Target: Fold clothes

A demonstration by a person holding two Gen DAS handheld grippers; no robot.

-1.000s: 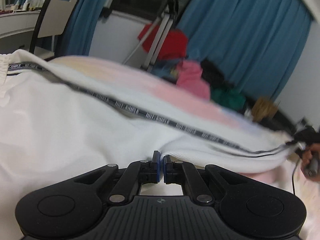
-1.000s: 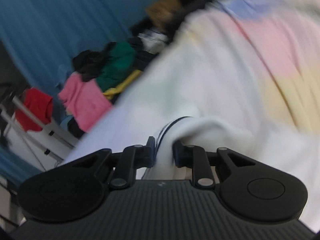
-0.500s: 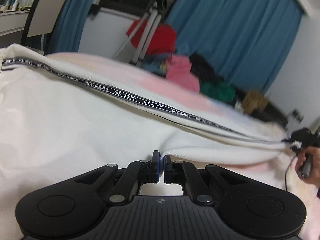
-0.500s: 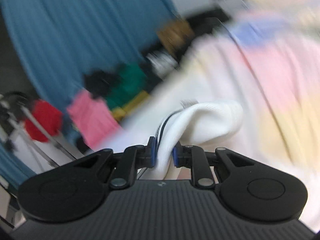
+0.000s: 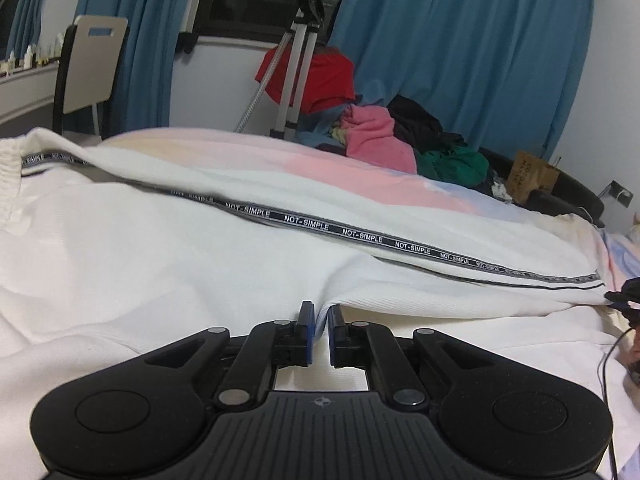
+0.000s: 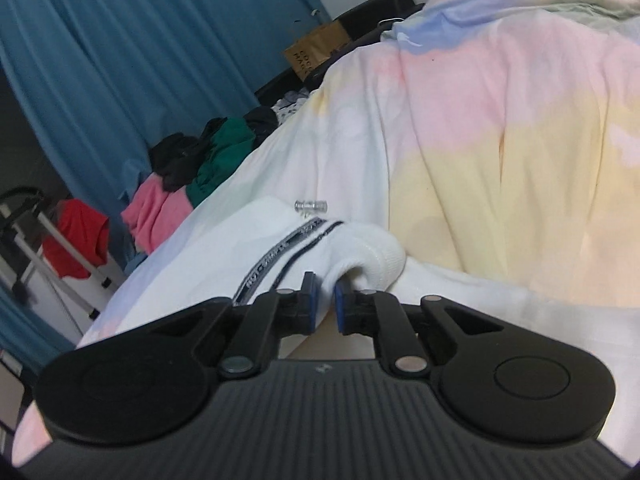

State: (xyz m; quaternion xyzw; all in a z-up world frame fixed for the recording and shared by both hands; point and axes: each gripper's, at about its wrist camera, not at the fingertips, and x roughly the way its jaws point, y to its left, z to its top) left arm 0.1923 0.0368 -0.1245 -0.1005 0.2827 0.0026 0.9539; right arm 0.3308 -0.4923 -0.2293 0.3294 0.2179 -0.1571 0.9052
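White trousers (image 5: 160, 248) with a black "NOT-SIMPLE" side tape (image 5: 360, 236) lie stretched across the pastel bedspread (image 6: 500, 120). Left gripper (image 5: 319, 320): jaws clamped on a fold of the white fabric. Right gripper (image 6: 323, 294): jaws closing, pinching the ribbed cuff (image 6: 376, 258), probably the leg's end. Clothes pile (image 5: 400, 140) behind.

You see a matt white knit garment (image 5: 160, 264) with ribbed cuff (image 6: 372, 256) and woven tape (image 5: 360, 236), soft pastel cotton bedding (image 6: 500, 120), matt black plastic grippers.
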